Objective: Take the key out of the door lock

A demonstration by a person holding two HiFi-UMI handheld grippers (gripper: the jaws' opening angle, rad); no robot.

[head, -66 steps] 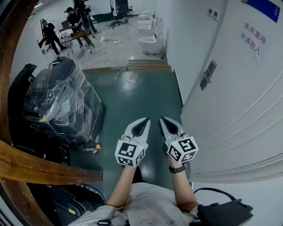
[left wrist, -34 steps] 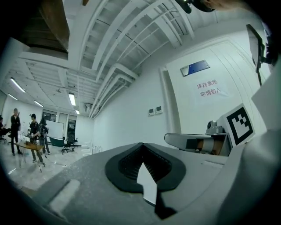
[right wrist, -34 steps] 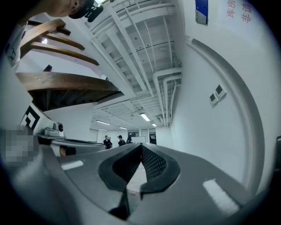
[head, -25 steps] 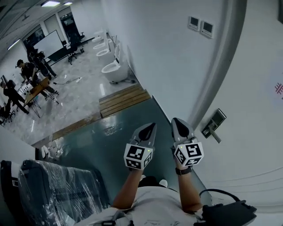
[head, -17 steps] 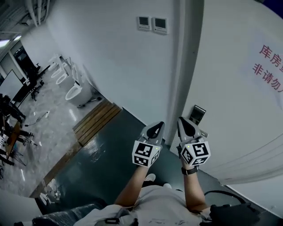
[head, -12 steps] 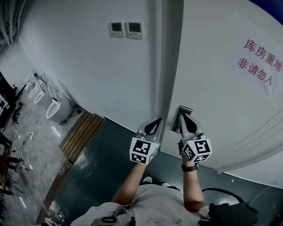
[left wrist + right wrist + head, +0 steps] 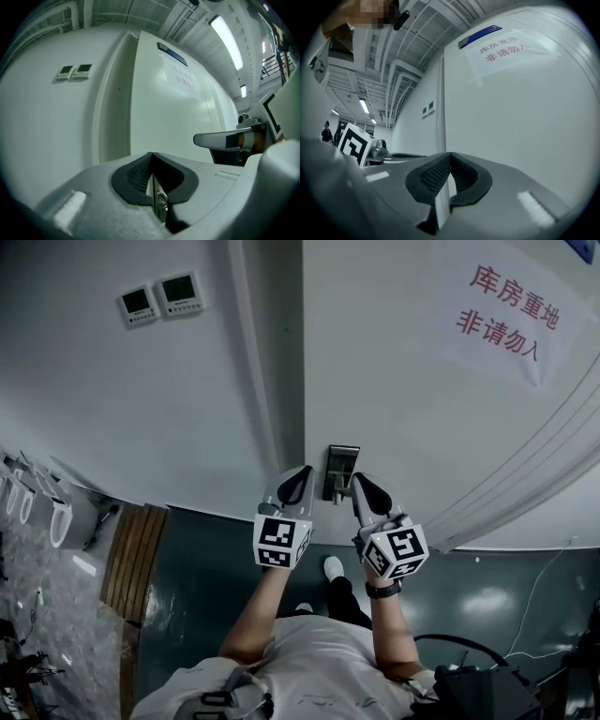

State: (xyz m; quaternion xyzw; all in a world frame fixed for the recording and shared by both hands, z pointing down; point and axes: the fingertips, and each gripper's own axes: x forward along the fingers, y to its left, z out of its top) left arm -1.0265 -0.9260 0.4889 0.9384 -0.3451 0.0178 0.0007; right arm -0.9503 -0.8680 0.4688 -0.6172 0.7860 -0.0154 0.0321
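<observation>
While you stand square to the door, the head view shows, closest in, your forearms rising from a white shirt (image 7: 323, 662) over the dark green floor (image 7: 202, 587). The left gripper (image 7: 301, 474) and right gripper (image 7: 360, 483) sit side by side, apart and pointed at the door. Each gripper's own view shows its jaws clenched together with nothing between them. Just beyond the two tips, between them, sits the dark lock plate (image 7: 341, 463) at the edge of the white door (image 7: 422, 409). The key would be there, but it is too small to make out in any view. Only the left gripper view shows the door's lever handle (image 7: 215, 138) from the side, standing out at its right. The right gripper view misses the lock and catches the left gripper's marker cube (image 7: 355, 143) at its left instead. Higher on the door hangs a paper sign (image 7: 503, 307) in red characters. Two small wall panels (image 7: 178, 292) are mounted left of the frame, and the right gripper view shows ceiling lights running off down the room.
</observation>
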